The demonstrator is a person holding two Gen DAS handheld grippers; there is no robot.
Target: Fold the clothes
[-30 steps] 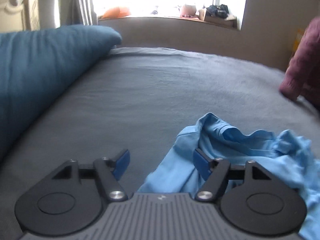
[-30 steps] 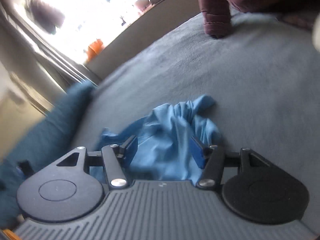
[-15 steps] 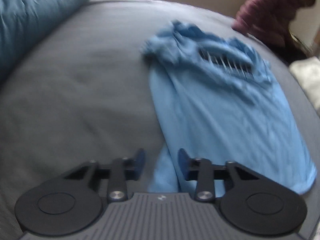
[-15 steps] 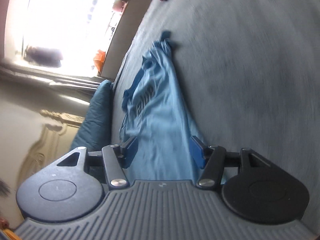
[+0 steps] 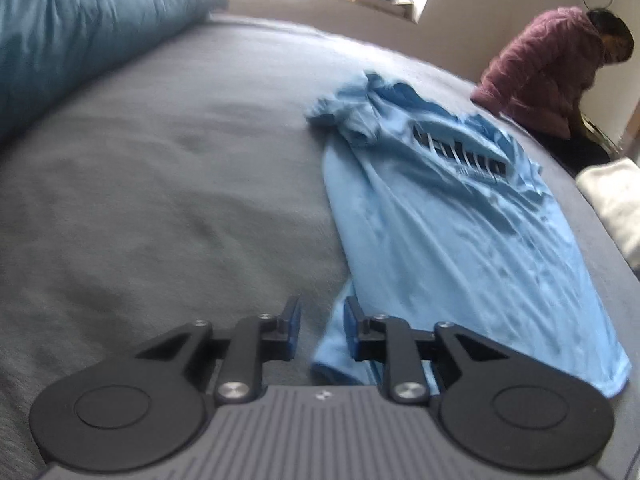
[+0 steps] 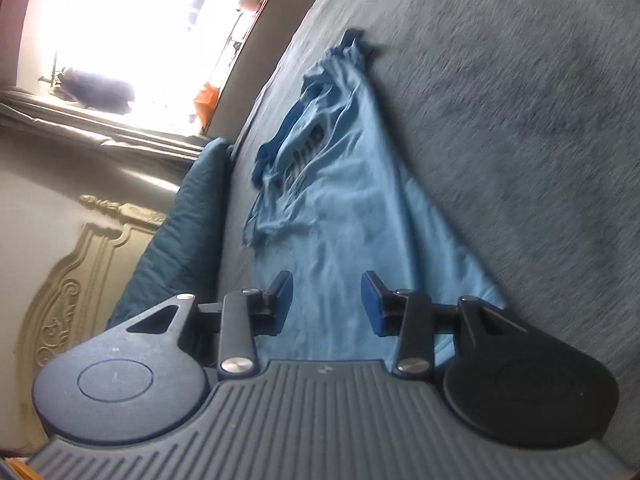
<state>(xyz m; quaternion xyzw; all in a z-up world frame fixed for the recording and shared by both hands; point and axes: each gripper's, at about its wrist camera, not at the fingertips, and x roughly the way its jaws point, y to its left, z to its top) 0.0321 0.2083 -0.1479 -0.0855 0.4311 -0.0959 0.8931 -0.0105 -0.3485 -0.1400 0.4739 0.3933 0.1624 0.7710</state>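
Observation:
A light blue T-shirt [image 5: 440,216] with dark lettering lies stretched out lengthwise on the grey bed [image 5: 180,160], collar end crumpled at the far side. My left gripper [image 5: 322,328] is at the near left hem corner. Its jaws are closing, and the cloth edge lies in the gap beside the right pad without being pinched. In the right wrist view the T-shirt [image 6: 340,208] runs away from my right gripper [image 6: 326,300]. That gripper hangs over the near hem with its jaws closing, the cloth lying between and below the fingers, not pressed.
A teal duvet [image 5: 80,28] is heaped along the bed's left side, also visible as the teal duvet [image 6: 188,220] by a carved headboard [image 6: 80,280]. A person in a maroon jacket [image 5: 548,68] sits at the far right edge. A white folded cloth [image 5: 612,196] lies at the right.
The shirt was bunched up a second ago and now lies pulled out long. Both grippers drew back to its near hem, both jaws narrowed, and the right view rolled sideways.

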